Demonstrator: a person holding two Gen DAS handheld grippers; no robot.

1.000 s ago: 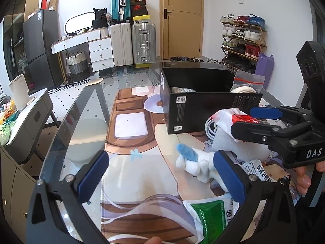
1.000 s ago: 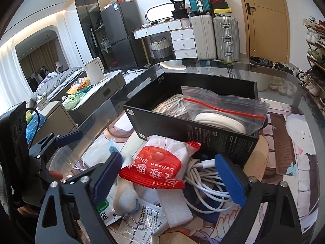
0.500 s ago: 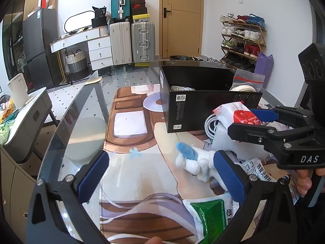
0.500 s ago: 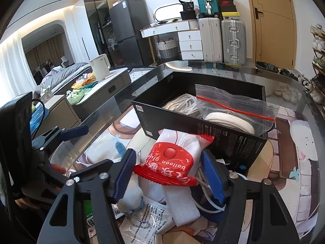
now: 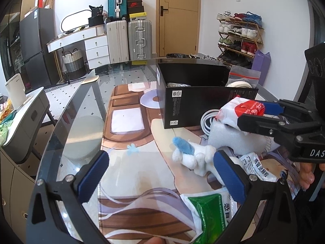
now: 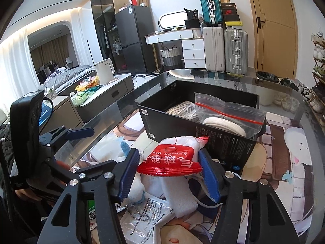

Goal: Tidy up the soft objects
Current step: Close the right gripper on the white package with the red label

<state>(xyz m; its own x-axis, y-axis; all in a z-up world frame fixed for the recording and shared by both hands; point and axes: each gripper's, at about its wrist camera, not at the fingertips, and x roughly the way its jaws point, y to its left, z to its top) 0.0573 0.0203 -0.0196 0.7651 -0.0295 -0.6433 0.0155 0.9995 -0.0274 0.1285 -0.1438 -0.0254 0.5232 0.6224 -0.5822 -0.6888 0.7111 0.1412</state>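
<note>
My right gripper (image 6: 169, 171) is shut on a red and white balloon glue packet (image 6: 172, 158) and holds it above the pile, just before the black box (image 6: 203, 130). The packet (image 5: 241, 109) and right gripper (image 5: 262, 113) also show in the left wrist view. My left gripper (image 5: 160, 174) is open and empty, low over the mat, with a white plush toy with a blue ear (image 5: 193, 152) just inside its right finger. The box holds a white cord (image 6: 182, 109) and a zip bag (image 6: 227, 111).
White foam (image 5: 233, 136), a coiled cable (image 5: 207, 120), a green and white sachet (image 5: 211, 209) and printed packets (image 6: 150, 213) lie on the printed mat (image 5: 132, 172) on a glass table (image 5: 67, 134). The table's edge runs along the left.
My right gripper closed on the balloon glue packet and lifted it a little toward the box. My left gripper stayed where it was, open.
</note>
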